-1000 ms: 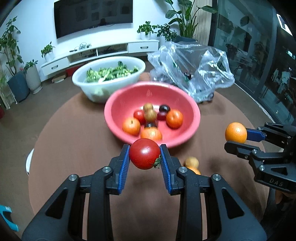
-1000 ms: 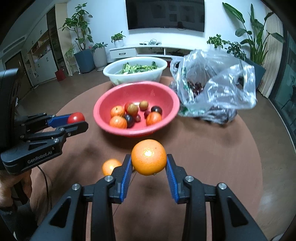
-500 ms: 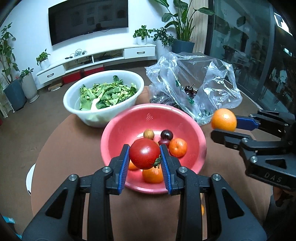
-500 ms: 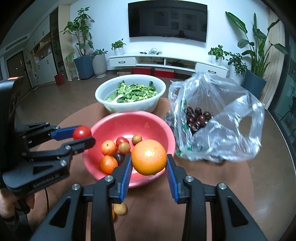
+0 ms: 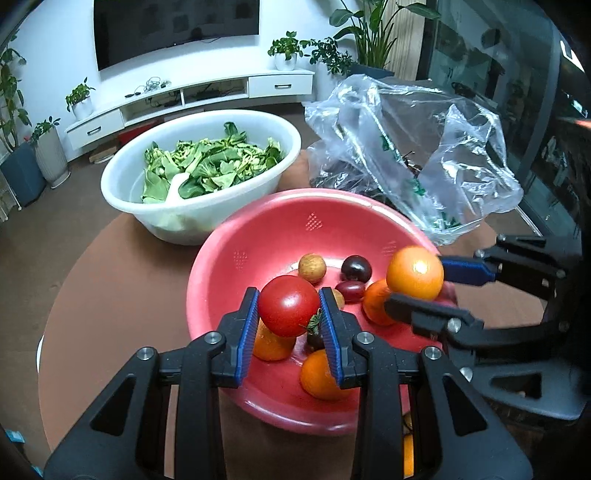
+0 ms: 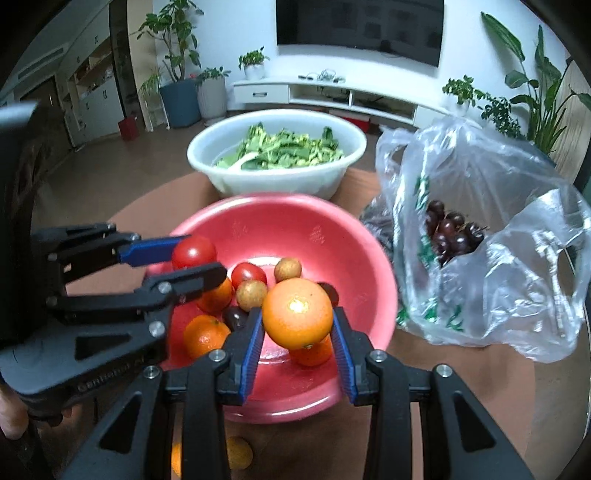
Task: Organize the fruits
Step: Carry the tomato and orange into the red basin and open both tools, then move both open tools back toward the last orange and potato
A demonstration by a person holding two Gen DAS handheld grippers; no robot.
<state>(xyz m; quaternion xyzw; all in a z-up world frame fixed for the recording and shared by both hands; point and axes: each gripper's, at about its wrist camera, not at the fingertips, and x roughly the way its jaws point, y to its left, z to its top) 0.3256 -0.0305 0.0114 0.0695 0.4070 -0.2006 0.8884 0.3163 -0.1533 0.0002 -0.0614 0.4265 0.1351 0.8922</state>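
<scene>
Tomato (image 5: 289, 305), red w/ green calyx at its lower right, sits low-centre in the left wrist view, clamped btw the blue pads of the left gripper (image 5: 289, 314). It hangs over the near-left part of the pink bowl (image 5: 314, 221). In the right wrist view the same tomato (image 6: 193, 252) shows mid-left, left gripper (image 6: 184, 258) coming in from the frame's left edge.

Orange (image 6: 297, 313) is low-centre in the right wrist view, squeezed btw the right gripper (image 6: 297, 325) pads, over the bowl's near half. In the left wrist view it (image 5: 414, 272) sits at centre-right, above the bowl's right rim, w/ the right gripper (image 5: 417, 284) reaching in from the right.

Inside the pink bowl (image 6: 295, 221): several small oranges, a cherry tomato (image 6: 248, 274), two tan round fruits, a few dark plum-like ones. Below the bowl's near edge, at frame bottom, a tan fruit (image 6: 239, 452) lies on the brown round table (image 5: 110, 277), an orange one just left of it.

Behind the bowl, upper centre: white basin (image 6: 277, 177) of leafy greens (image 6: 284, 149). Right of both: clear plastic bag (image 6: 480, 240) w/ dark cherries (image 6: 448, 236) inside. Background: TV (image 6: 360, 27), white low cabinet, potted plants.
</scene>
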